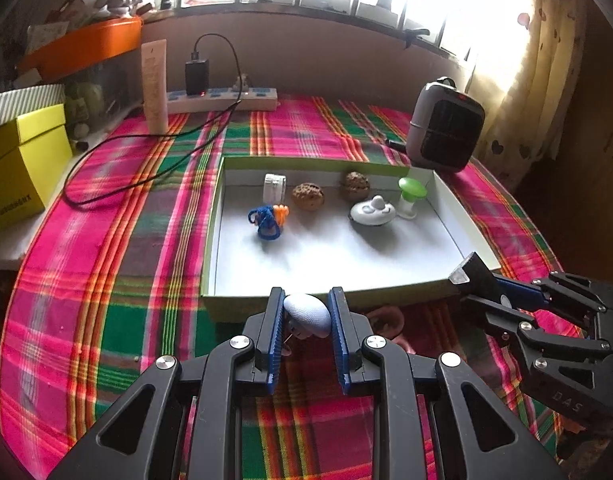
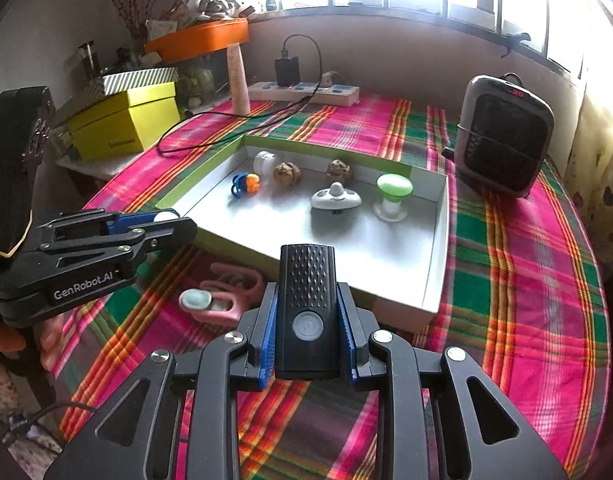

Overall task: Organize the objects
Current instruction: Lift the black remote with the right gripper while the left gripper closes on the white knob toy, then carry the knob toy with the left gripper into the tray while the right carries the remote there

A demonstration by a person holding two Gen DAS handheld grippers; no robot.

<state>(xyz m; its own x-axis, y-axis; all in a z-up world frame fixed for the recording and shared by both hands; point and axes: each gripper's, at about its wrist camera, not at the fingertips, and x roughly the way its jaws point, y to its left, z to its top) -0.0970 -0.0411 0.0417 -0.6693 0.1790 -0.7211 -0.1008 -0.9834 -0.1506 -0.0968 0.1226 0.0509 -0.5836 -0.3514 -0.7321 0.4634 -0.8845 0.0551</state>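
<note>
my left gripper (image 1: 306, 312) pinches a pale egg (image 1: 308, 314), right gripper (image 2: 306, 320) a black torch (image 2: 308, 312); either could clip the tray's (image 1: 266, 300) near wall.

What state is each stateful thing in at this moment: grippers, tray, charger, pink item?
Left gripper: shut on pale egg-shaped object.
Right gripper: shut on black flashlight.
Tray: open, six small items inside.
Black charger: plugged into power strip.
Pink item: lying on tablecloth, outside tray.
</note>
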